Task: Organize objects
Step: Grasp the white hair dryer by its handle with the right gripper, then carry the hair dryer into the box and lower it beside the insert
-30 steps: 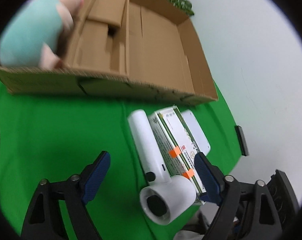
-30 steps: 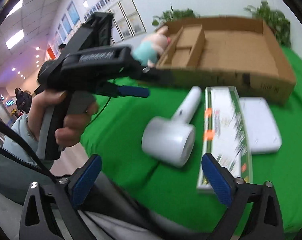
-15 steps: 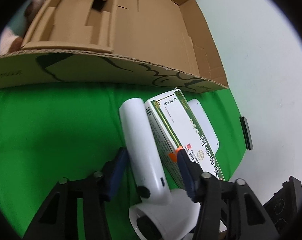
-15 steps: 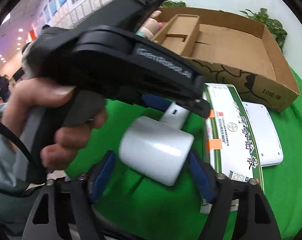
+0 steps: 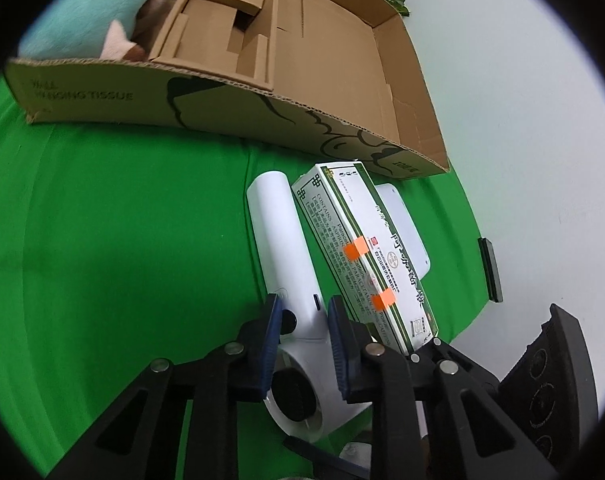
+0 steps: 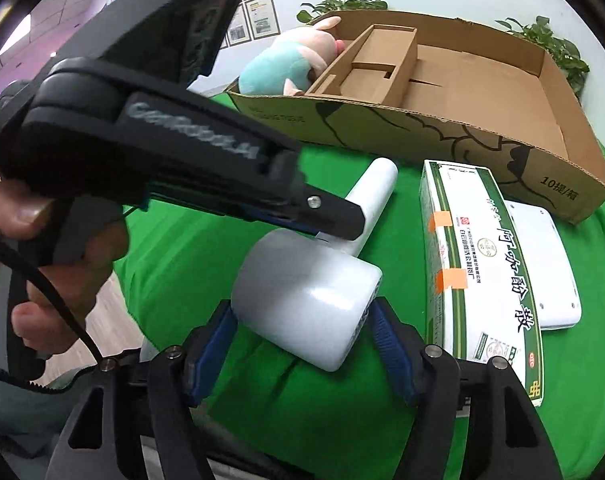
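- Between my left gripper (image 5: 300, 322) pads, left wrist view: white hair dryer (image 5: 284, 248), clamped at the handle where it joins the barrel. Handle's long axis runs away toward the cardboard box (image 5: 262, 92); medicine carton (image 5: 366, 256) lies just right of it. Gripper points forward and down along the handle.
- Near edge of the green cloth (image 6: 206, 240), right wrist view: right gripper (image 6: 302, 328) pads bracket the dryer's barrel, apparently touching; a firm clamp I cannot tell. Left gripper crosses in from the left.
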